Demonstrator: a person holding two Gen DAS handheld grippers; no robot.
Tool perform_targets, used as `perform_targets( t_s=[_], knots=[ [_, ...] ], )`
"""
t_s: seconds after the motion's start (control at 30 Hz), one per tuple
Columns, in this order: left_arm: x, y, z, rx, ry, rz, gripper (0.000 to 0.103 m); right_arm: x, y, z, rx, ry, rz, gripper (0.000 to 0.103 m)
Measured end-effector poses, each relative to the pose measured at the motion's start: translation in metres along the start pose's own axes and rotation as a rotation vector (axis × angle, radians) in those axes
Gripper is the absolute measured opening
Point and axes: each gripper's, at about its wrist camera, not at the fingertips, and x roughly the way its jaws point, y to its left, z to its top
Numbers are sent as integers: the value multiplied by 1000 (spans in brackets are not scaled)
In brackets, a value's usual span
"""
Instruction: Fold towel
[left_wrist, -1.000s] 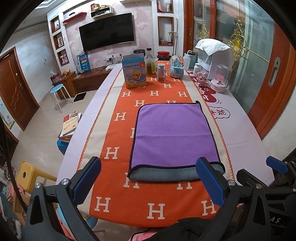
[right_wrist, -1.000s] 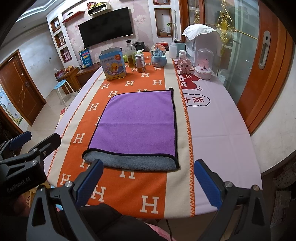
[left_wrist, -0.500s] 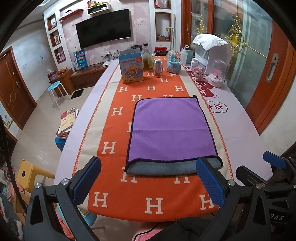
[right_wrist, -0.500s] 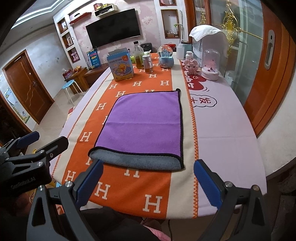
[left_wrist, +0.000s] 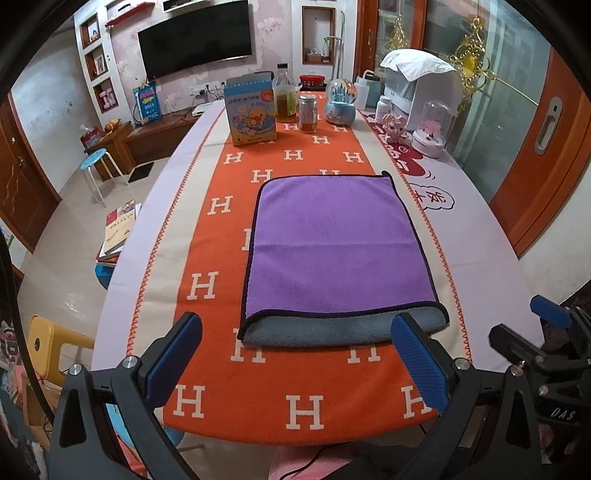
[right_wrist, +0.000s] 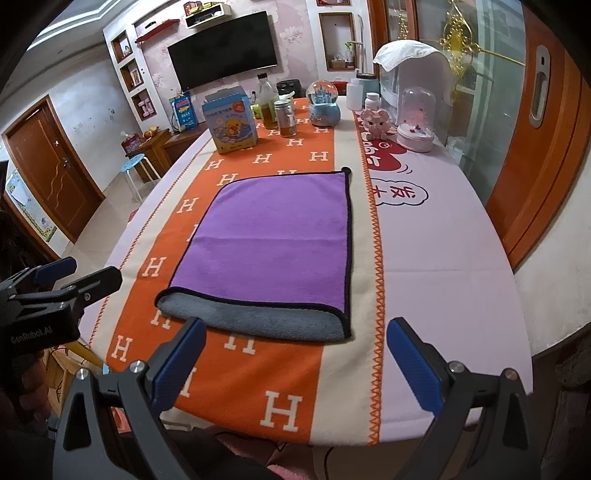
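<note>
A purple towel (left_wrist: 336, 243) with black trim lies folded flat on the orange runner; its grey underside shows along the near edge (left_wrist: 332, 328). It also shows in the right wrist view (right_wrist: 277, 236). My left gripper (left_wrist: 295, 354) is open and empty, held above the table's near edge just short of the towel. My right gripper (right_wrist: 295, 358) is open and empty, also short of the towel's near edge. The right gripper shows at the right of the left wrist view (left_wrist: 546, 343); the left gripper shows at the left of the right wrist view (right_wrist: 55, 288).
An orange runner (left_wrist: 229, 369) with white H letters covers the table's middle. At the far end stand a blue duck box (left_wrist: 251, 110), a bottle (left_wrist: 286, 99), a jar (left_wrist: 307, 112), a snow globe (left_wrist: 340, 103) and a glass dome (left_wrist: 430, 127). A wooden door (left_wrist: 546, 155) is to the right.
Both grippers have drawn back and risen a little, so the towel sits farther ahead and more of the near runner shows. The towel has not moved.
</note>
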Motion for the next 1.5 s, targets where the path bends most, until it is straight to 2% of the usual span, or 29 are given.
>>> perform_targets(
  t_s=[0.37,0.67,0.83,1.03,1.33,1.5],
  knots=[
    [47,22,3,-18,68,-21,102,37,-17,-6,-19,24,28,94],
    [88,38,5,27,128,1,101,67,-18,-14,-112,27,18,88],
    [111,44,5,40,177,-6,96,84,-19,-20,-157,39,16,82],
    [139,49,2,67,228,-7,85,105,-19,-26,-174,72,15,74],
    [173,58,-5,76,310,-28,73,126,-21,-30,-167,113,1,63],
    [188,65,-6,67,344,-40,70,135,-23,-29,-166,136,-6,58]
  ],
)
